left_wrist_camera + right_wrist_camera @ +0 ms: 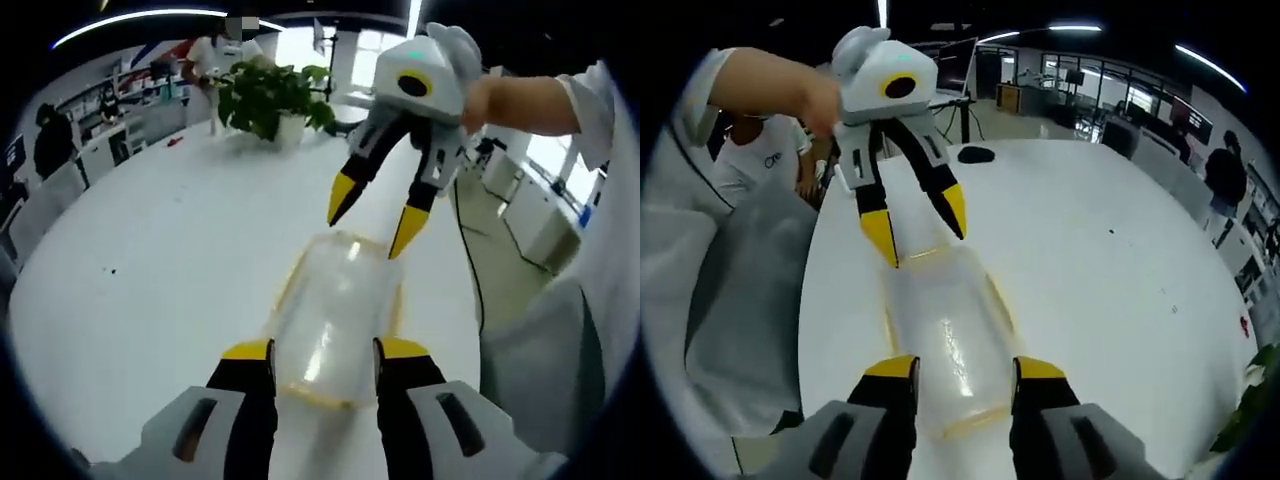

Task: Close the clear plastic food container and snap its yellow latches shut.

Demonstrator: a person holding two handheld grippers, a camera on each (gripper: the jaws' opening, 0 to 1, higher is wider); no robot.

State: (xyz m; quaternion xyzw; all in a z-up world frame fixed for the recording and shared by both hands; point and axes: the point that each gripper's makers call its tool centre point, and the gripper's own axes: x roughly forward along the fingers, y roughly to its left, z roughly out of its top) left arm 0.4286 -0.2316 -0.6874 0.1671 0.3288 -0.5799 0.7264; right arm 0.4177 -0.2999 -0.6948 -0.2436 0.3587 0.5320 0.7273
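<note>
Both tongs [322, 352] [964, 371] agape, flanking container [335, 315]

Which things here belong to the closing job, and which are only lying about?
Job: container, left gripper, right gripper.
Lying about: plant, black object on the table.

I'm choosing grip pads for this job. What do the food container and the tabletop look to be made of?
The container looks like clear, glossy plastic: the table shows through it and light glints on its lid, with yellow trim along the edges. The table looks like a smooth white surface, perhaps laminate; its faint sheen leaves the exact material open.
</note>
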